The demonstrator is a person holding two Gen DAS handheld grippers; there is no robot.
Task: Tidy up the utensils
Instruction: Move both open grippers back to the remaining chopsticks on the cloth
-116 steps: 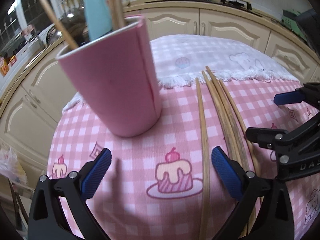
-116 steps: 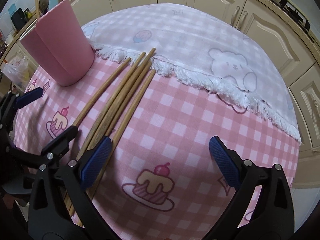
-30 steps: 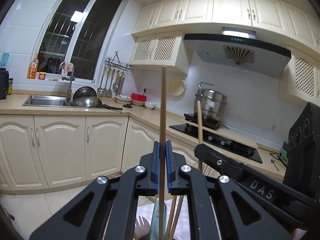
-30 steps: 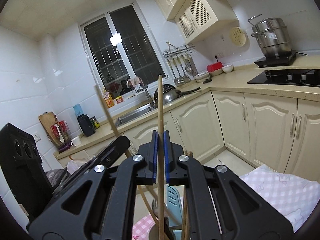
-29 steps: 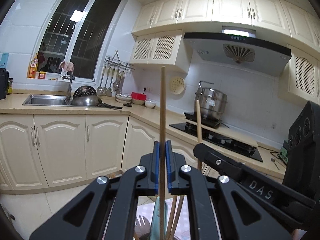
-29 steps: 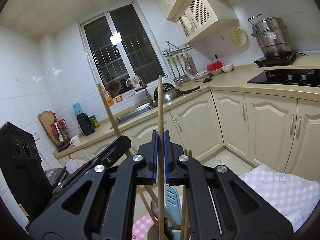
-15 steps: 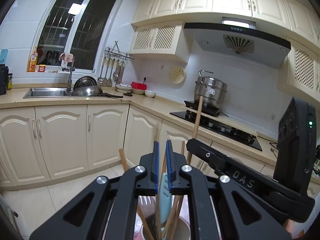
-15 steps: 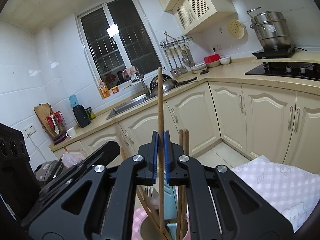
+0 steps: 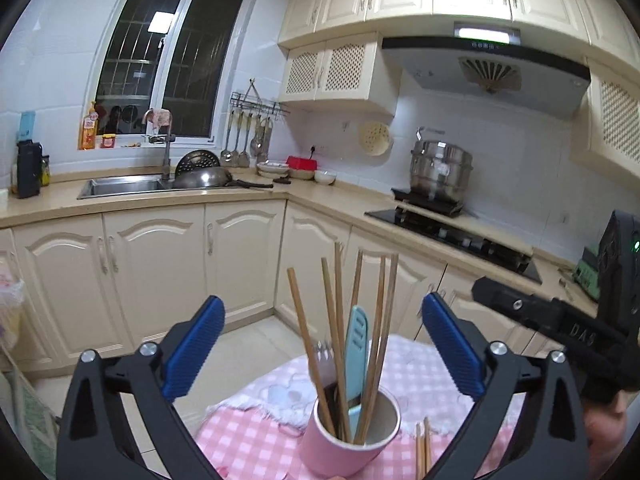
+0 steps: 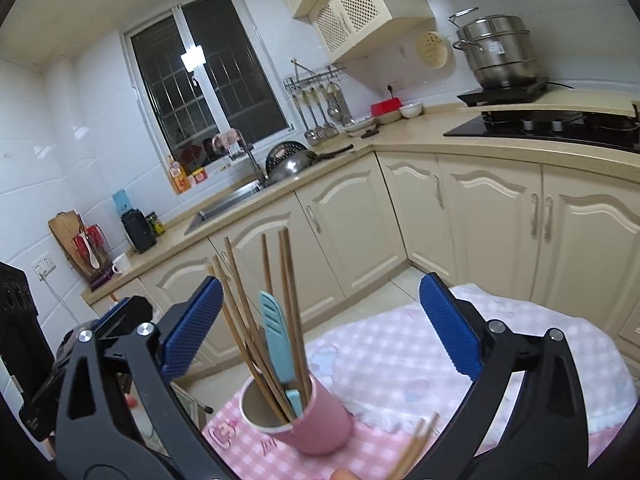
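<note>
Chopsticks (image 9: 335, 340), six by my count in the left wrist view, stood fanned in one pink cup (image 9: 352, 436), thin wooden rods with squared tops and a dull brown grain. One pale blue plastic utensil (image 9: 356, 360) with slots in its flat, rounded end stood among them, and one metal fork (image 9: 323, 354) showed its tines beside it. The cup was a smooth cylinder with a grey-beige inside, upright on a pink-and-white checked tablecloth (image 9: 240, 440) whose farther part was paler, with a fluffy white fringe between. At least two more chopsticks (image 9: 422, 446) lay flat on the cloth just to the right of the cup; their full length was cut off by the frame edge.

Both tools were spreading their jaws, with nothing pressed between the pads. The left gripper (image 9: 323, 354) framed the cup and its sticks between two ribbed blue pads on black arms, touching none of them. The right gripper (image 10: 320, 336) did the same from the other side, its blue pads well apart around the same bundle (image 10: 256, 328) and cup (image 10: 304, 416).

Behind stood cream panelled cabinets (image 9: 160, 264), one steel sink (image 9: 120, 186), one dark wok (image 9: 202, 178) and one stacked steel steamer pot (image 9: 440, 170) on a black hob.
</note>
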